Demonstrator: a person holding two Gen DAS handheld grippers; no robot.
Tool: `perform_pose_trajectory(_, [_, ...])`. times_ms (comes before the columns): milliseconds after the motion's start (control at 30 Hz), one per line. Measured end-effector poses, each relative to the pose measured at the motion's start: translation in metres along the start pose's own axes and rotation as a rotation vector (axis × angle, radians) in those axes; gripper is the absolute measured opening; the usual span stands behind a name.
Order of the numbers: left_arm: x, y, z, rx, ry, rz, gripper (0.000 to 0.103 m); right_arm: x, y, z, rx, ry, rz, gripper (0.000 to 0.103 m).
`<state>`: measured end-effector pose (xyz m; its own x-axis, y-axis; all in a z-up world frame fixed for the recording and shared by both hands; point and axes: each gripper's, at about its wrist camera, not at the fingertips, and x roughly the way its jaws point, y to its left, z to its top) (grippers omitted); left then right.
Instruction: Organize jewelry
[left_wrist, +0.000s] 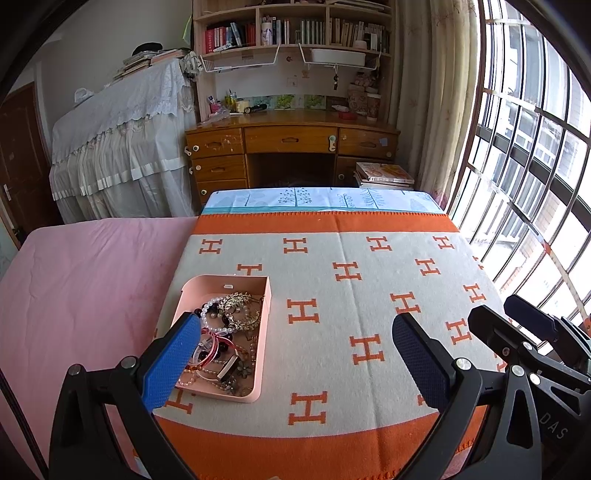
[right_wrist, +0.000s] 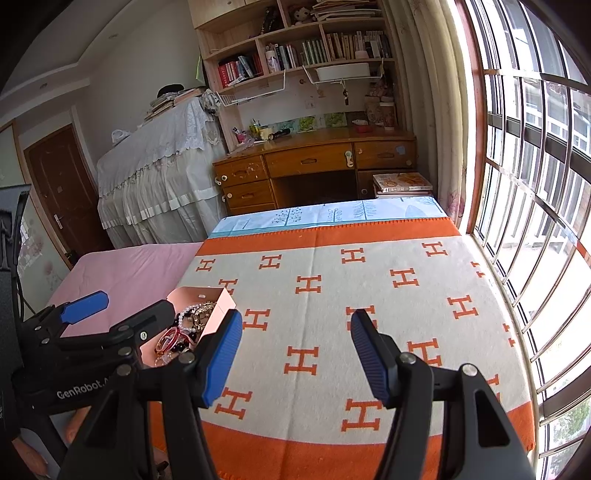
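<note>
Left gripper (left_wrist: 295, 354) is sitting wide open, nothing between the pads; its blue left finger (left_wrist: 171, 360) is overlapping the near-left edge of the pink tray (left_wrist: 264, 332) in the lower left of the left wrist view, though contact can't be judged from here. Its right finger (left_wrist: 419, 360) is hanging over bare blanket, lower right of centre.

Right gripper (right_wrist: 295, 358) is also standing open at a moderate spread, holding nothing, both fingers hovering over the orange-and-grey H-pattern blanket (left_wrist: 369, 295) in the lower middle of the right wrist view. In the left wrist view its black body is showing at the right edge.

The tray is lying on the blanket's left side, near the seam with the pink sheet (left_wrist: 81, 288). Jewelry is piled inside it: a pearl bracelet (left_wrist: 214, 306), a gold leaf-shaped piece (left_wrist: 240, 301) toward the far end, a red bangle (left_wrist: 214, 341) mid-tray, dark beads and small flower pieces at the near end. The items are tangled, so individual strands are hard to separate.

In the right wrist view the tray (right_wrist: 221, 301) is showing in the left middle, partly hidden behind the left gripper's body and the right gripper's left finger (right_wrist: 221, 362).

Desk (left_wrist: 291, 136) and bookshelf (left_wrist: 295, 29) are filling the top centre, with a barred window (left_wrist: 535, 166) along the right.
</note>
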<state>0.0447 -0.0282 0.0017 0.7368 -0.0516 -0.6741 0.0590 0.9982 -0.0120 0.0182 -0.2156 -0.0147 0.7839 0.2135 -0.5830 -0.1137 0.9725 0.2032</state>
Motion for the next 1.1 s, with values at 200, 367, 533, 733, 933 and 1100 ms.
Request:
perform_pose_trajectory(200, [-0.0002,0.0005,0.0004,0.000,0.001,0.000,0.102,0.0002,-0.0006,-0.0001,0.001,0.001,0.000,0.062])
perform_pose_trajectory(367, [-0.0003,0.0004,0.0008,0.001,0.000,-0.001,0.102,0.0005,-0.0013,-0.0001,0.000,0.000,0.001,0.062])
perform_pose_trajectory(533, [0.0000,0.0006,0.0002,0.000,0.004,-0.001,0.102,0.0003,-0.0013,-0.0009,0.002,0.000,0.001,0.062])
perform_pose_trajectory(733, [-0.0003,0.0013,-0.0071,-0.002,0.009,0.000,0.102,-0.0004,-0.0014,-0.0019,0.004,0.001,0.003,0.062])
perform_pose_trajectory(933, [-0.0003,0.0012,-0.0055,-0.002,0.010,0.000,0.102,-0.0004,-0.0016,-0.0021,0.005,0.002,0.003,0.062])
perform_pose_trajectory(1100, [0.0001,0.0011,-0.0042,-0.001,0.011,-0.001,0.102,-0.0003,-0.0022,-0.0022,0.005,0.001,0.002,0.062])
